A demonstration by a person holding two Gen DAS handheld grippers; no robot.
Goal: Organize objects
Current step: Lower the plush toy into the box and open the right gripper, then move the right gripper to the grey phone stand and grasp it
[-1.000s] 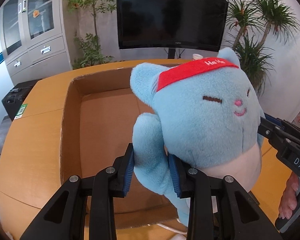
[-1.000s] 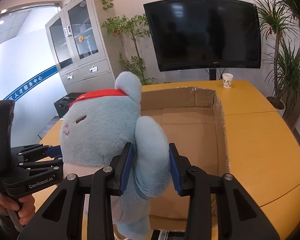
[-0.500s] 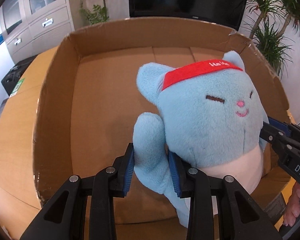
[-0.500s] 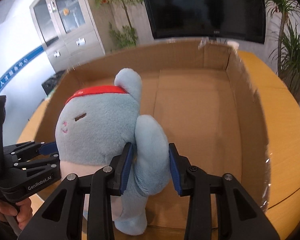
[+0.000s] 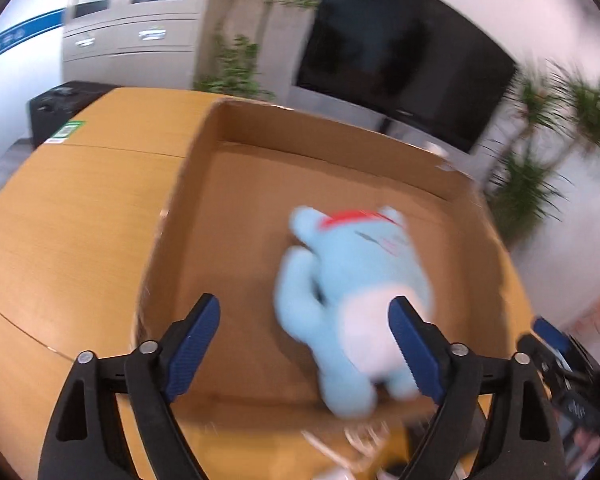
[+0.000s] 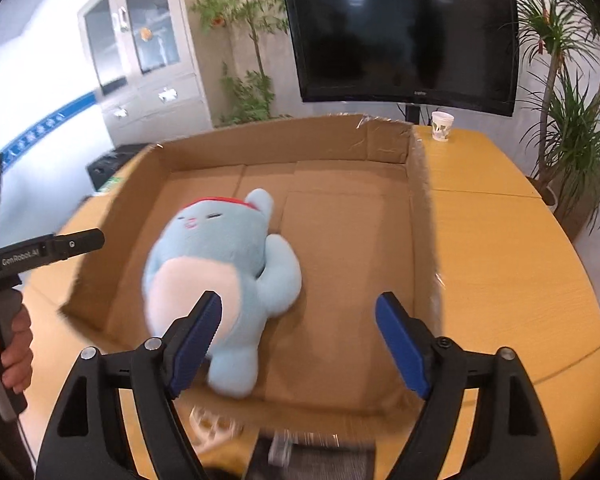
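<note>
A light blue plush cat (image 6: 216, 264) with a red headband lies on its back inside the open cardboard box (image 6: 380, 148), toward the box's near left part. It also shows blurred in the left wrist view (image 5: 356, 292), in the same box (image 5: 172, 216). My left gripper (image 5: 306, 348) is open and empty above the box's near edge. My right gripper (image 6: 298, 344) is open and empty above the near edge, its left finger (image 6: 194, 340) in front of the plush's belly. The left gripper also shows from the side in the right wrist view (image 6: 48, 254).
The box stands on a yellow wooden table (image 6: 500, 264). A paper cup (image 6: 442, 126) stands on the table beyond the box's far right corner. Small white items (image 6: 212, 424) lie in front of the box. A TV (image 6: 400, 36), a cabinet and plants stand behind.
Both grippers have opened and let go of the plush's arms. The plush has dropped onto the box floor. Both grippers have pulled back and up from it.
</note>
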